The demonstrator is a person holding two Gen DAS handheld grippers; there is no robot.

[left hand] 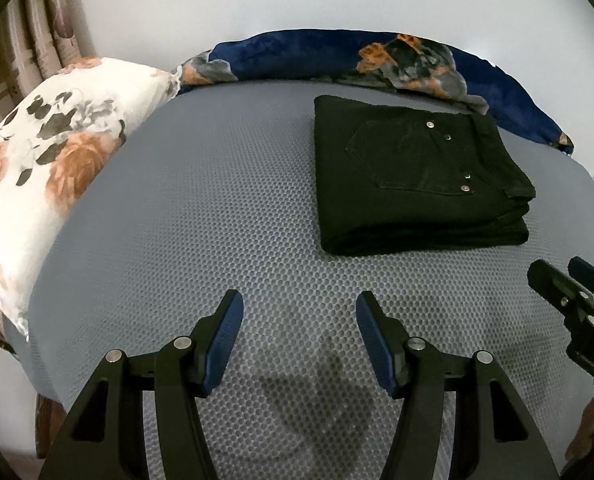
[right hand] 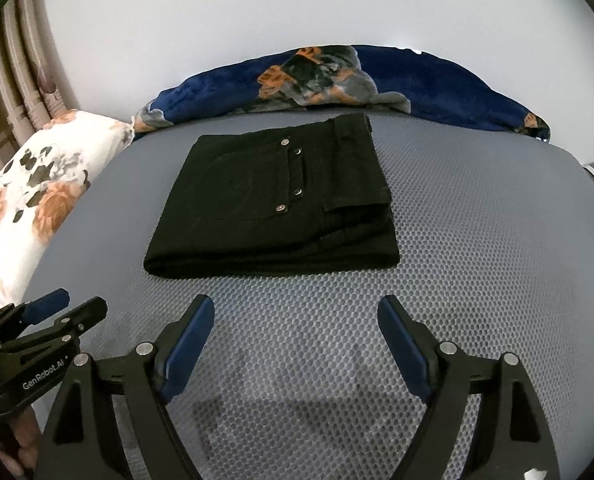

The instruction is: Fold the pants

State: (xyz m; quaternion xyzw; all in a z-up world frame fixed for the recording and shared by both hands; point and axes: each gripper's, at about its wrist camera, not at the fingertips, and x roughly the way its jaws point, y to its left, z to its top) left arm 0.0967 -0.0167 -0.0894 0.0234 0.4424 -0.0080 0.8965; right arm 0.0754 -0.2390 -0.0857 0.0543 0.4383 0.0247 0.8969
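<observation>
Before me lies a bed (left hand: pixel 217 208) under a grey honeycomb mat, a floral pillow (left hand: pixel 49 168) at its left, a navy blanket (right hand: pixel 437 84) along the white wall (right hand: pixel 257 20), beige curtains (left hand: pixel 37 20) far left.

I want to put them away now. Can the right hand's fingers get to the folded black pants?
Probably yes. The folded black pants lie in the open on the grey mesh bed cover, straight ahead of the right gripper. Its fingers stand apart with nothing between them, and nothing blocks the way.
</observation>
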